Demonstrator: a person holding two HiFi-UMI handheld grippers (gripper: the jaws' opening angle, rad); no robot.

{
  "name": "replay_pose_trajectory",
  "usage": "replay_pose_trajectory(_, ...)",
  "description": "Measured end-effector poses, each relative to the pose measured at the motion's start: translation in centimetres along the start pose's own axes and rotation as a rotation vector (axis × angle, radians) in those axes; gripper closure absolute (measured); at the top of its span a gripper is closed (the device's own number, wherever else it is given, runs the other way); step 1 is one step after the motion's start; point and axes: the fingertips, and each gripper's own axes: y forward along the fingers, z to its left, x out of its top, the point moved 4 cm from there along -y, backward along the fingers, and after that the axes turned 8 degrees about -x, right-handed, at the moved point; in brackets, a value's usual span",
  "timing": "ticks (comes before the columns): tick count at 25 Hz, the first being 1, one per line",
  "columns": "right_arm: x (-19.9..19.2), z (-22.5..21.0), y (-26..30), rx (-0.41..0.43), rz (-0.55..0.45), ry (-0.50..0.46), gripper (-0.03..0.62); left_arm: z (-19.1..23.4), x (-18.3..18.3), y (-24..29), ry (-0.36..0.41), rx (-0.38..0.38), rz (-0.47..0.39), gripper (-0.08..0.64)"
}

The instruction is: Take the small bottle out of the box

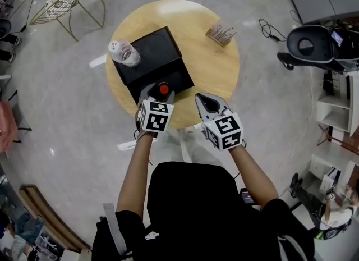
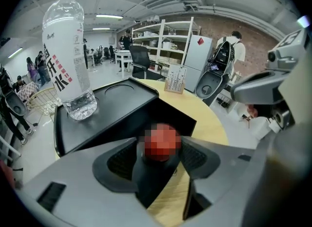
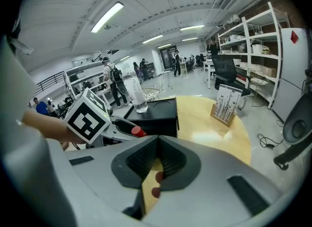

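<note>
A black box (image 1: 150, 52) sits on the round wooden table (image 1: 210, 63); its near side is a dark opening (image 2: 168, 113). A small dark bottle with a red cap (image 1: 164, 89) stands upright at the box's near edge. My left gripper (image 1: 159, 88) is open with one jaw on each side of the cap (image 2: 162, 142), and a thin gap shows beside the left pad. The bottle's base is hidden behind the jaws. My right gripper (image 1: 206, 101) hovers over the table's front edge to the right, shut and empty (image 3: 157, 150). From there the red cap (image 3: 138, 132) shows in the left gripper.
A tall clear water bottle (image 1: 124, 52) stands on the box's flat top at the left corner (image 2: 68, 60). A small card stand (image 1: 220, 33) sits at the table's far right. A wire chair (image 1: 64, 1) and an office chair (image 1: 311, 44) stand on the floor beyond.
</note>
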Motion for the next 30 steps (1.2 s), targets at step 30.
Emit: replay_pose_trajectory(30,-0.5,-0.7,1.9,0.011,0.038,0.035,0.591,1.0,-0.4,3.0,0.001,-0.036,0.095,0.318)
